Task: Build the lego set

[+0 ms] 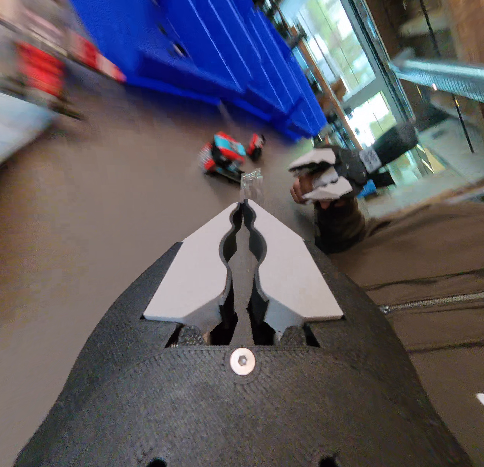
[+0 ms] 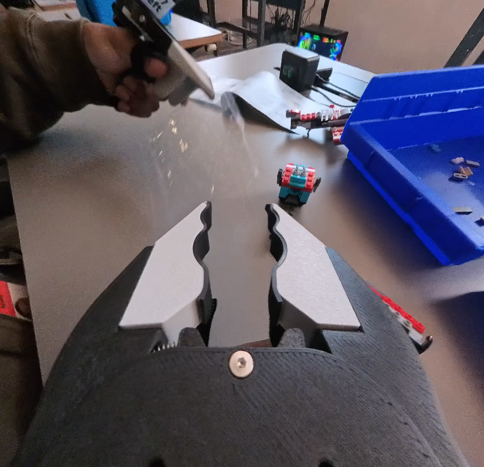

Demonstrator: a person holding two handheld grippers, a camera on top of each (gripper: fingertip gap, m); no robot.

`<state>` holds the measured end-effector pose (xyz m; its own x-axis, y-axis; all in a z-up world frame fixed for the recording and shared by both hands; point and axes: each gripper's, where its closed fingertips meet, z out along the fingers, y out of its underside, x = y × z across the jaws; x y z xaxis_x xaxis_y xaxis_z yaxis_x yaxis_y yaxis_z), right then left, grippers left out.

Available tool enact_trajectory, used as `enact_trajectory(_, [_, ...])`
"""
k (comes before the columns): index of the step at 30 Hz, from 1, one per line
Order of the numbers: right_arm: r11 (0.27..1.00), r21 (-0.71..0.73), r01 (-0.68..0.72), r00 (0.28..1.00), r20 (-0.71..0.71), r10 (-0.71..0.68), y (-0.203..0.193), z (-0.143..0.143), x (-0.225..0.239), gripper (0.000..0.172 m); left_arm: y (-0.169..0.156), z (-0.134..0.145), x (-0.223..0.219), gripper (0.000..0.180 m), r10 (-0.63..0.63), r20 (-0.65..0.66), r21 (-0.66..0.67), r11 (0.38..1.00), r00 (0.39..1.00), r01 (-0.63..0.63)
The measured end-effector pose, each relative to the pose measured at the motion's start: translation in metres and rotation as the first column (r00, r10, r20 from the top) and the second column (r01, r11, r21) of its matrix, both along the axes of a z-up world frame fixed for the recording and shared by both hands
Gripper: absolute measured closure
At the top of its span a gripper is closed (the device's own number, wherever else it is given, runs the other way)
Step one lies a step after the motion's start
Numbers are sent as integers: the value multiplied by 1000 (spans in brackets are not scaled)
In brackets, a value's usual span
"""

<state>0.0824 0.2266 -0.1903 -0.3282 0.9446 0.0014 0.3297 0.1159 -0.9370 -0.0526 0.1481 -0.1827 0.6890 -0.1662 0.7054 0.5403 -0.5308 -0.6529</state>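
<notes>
In the left wrist view my left gripper (image 1: 244,202) is shut on a small clear Lego piece (image 1: 250,183) that sticks out past the fingertips, above the grey table (image 1: 104,192). A red and teal Lego build (image 1: 225,157) stands on the table beyond it, with a small red and black part (image 1: 255,146) beside it. My right gripper (image 2: 238,207) is open and empty, low over the table, with the build (image 2: 297,181) just ahead to its right. The left gripper (image 2: 209,95) also shows in the right wrist view at upper left, blurred. The right gripper (image 1: 318,178) shows in the left wrist view, jaws apart.
A blue bin (image 2: 419,119) with a few small parts stands at the right, and blue bins (image 1: 209,48) line the back. A long red and clear Lego assembly (image 2: 317,116) and paper sheets (image 2: 262,95) lie behind. A red Lego strip (image 2: 403,319) lies near my right gripper's body. There is about 15 centimetres between the tips of the two grippers.
</notes>
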Motion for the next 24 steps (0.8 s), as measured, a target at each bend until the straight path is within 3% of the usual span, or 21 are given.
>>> enact_trajectory(3, [1000,-24,-16,1000,-12,16,-2,3,-2,127,-36,36,-107,179,257,-63,39,966,964,-255])
enact_trajectory(6, [999,-37,-32,999,0,32,-8,-2,-7,127,-80,58,-229,179,496,-130,53,868,859,-494])
enact_trajectory(8, [998,-38,-44,999,9,45,-14,-6,-10,127,-101,55,-297,179,582,-127,37,812,803,-583])
enact_trajectory(10, [998,-34,-55,998,16,56,-20,-8,-13,127,-113,32,-347,179,635,-128,-22,767,762,-642])
enact_trajectory(14, [998,-22,-62,998,33,62,-28,-11,-17,127,-119,-27,-391,179,638,-204,-159,727,743,-668])
enact_trajectory(18, [997,-28,-75,996,49,76,-32,-14,-20,127,-123,-57,-396,173,628,-252,-232,700,737,-676])
enact_trajectory(21, [994,-43,-97,993,58,100,-35,-16,-24,124,-137,-57,-404,133,633,-362,-223,655,685,-722])
enact_trajectory(24, [991,-52,-127,991,33,128,-40,-12,-31,123,-144,-21,-401,110,659,-426,-82,655,620,-751])
